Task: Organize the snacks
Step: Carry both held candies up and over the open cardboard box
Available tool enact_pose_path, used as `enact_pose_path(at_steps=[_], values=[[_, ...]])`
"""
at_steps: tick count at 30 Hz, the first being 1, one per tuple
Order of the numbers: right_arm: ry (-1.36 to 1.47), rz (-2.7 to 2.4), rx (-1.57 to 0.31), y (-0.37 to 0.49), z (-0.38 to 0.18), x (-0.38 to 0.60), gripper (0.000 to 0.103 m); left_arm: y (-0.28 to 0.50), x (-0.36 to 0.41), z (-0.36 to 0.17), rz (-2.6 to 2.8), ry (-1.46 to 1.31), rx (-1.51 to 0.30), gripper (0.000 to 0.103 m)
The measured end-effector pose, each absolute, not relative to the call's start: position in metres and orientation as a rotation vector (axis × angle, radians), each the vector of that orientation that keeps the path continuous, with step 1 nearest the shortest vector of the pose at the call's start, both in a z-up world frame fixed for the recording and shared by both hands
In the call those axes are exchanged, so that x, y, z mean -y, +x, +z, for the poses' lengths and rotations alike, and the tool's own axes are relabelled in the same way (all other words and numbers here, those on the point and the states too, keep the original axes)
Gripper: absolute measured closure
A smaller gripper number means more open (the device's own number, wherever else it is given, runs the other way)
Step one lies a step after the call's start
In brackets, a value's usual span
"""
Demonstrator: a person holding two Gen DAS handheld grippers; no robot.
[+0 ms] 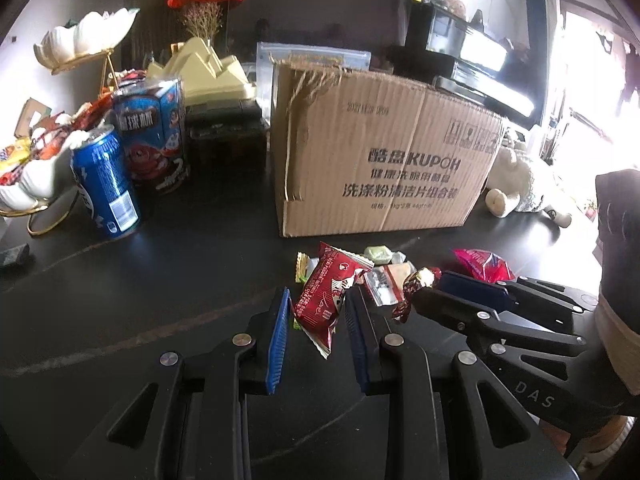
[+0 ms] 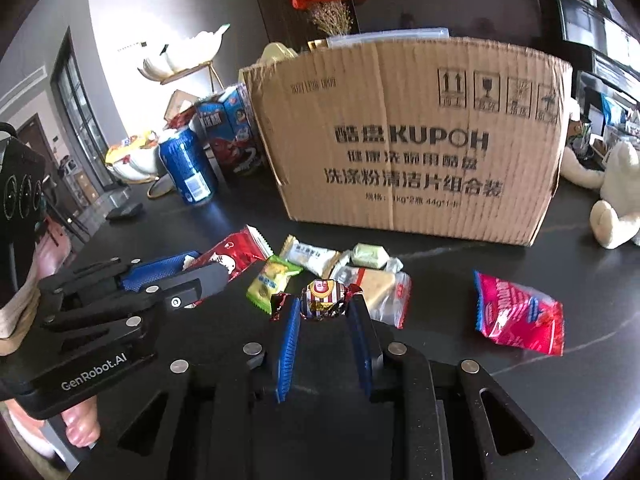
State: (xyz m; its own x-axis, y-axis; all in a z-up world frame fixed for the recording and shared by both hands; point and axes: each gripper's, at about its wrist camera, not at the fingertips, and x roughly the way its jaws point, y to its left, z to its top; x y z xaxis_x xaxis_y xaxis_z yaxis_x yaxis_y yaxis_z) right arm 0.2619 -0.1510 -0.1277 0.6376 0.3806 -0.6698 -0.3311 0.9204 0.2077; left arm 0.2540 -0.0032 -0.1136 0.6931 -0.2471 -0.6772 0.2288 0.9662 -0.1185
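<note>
The left hand-held gripper (image 1: 318, 312) pinches a red snack packet (image 1: 326, 300), the right hand-held gripper (image 2: 325, 312) a foil-wrapped candy (image 2: 322, 294); several snacks (image 2: 518, 314) remain loose on the desk (image 2: 500, 380).

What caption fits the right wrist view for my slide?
Right gripper pinches a foil candy; left gripper holds a red packet before the box.

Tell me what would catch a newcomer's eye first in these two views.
The big brown cardboard box printed with KUPOH dominates the back of the dark table, with a blue drink can to its left. In front, loose wrapped snacks lie scattered. The left gripper pinches a dark red snack packet, and the right gripper clamps a round foil-wrapped striped candy.
</note>
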Motion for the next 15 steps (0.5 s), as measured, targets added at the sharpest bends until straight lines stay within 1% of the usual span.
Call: enact_pose_path(at_steps=[6,15], values=[[0.071,0.402,-0.723,0.253,-0.107,0.157,0.076,0.249,0.006,-0.097,-0.26,-0.025,-0.73,0.075],[0.091,0.38,-0.645,0.246,-0.069,0.171,0.076,0.239,0.013,-0.056,-0.258,-0.015,-0.65,0.075]])
